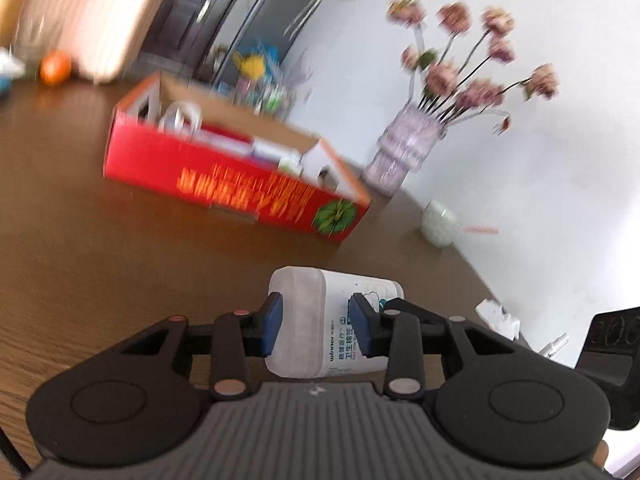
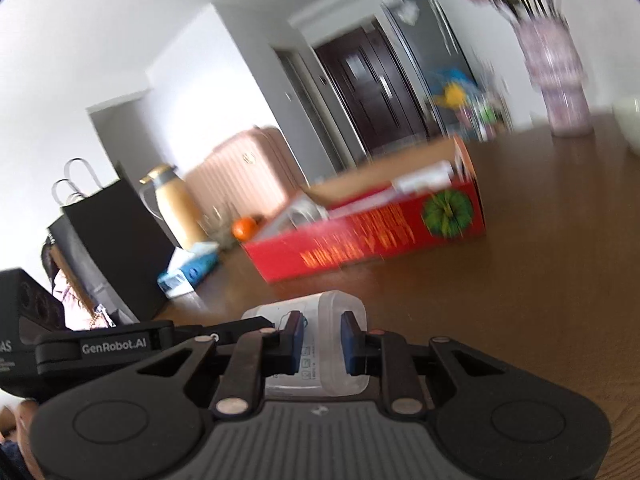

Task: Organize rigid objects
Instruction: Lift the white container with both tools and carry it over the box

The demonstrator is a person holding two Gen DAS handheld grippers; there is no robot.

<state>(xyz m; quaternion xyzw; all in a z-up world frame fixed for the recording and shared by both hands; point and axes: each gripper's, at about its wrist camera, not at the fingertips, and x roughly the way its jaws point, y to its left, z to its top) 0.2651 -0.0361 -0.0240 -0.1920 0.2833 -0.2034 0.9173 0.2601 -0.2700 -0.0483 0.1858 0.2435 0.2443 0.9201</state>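
Both are clamping one white plastic container (image 1: 320, 320) lying sideways above the brown surface (image 1: 100, 240): the left hand-held gripper (image 1: 316, 326) is pinching one end, the right hand-held gripper (image 2: 322, 340) the other (label blurred). A red box (image 1: 224, 176) is sitting beyond.

A: What can't be made out here?

B: Both views are smeared by motion. The yellow print on the red box (image 1: 224, 184) is unreadable, and the things lying inside it are only pale shapes. The flowers (image 1: 468, 60) in the vase (image 1: 404, 148) blur together.

A: And the white container (image 1: 320, 320)?

B: Its lower end is hidden behind the gripper body in both views. The blue pads cover its sides, and most of the label's small print is too fine to read.

A: Anything cut off?

B: In the right view the vase's flowers run past the top edge, and a pale bowl (image 2: 630, 128) is clipped at the right. At the left, a person's hand (image 2: 22, 420) is mostly hidden.
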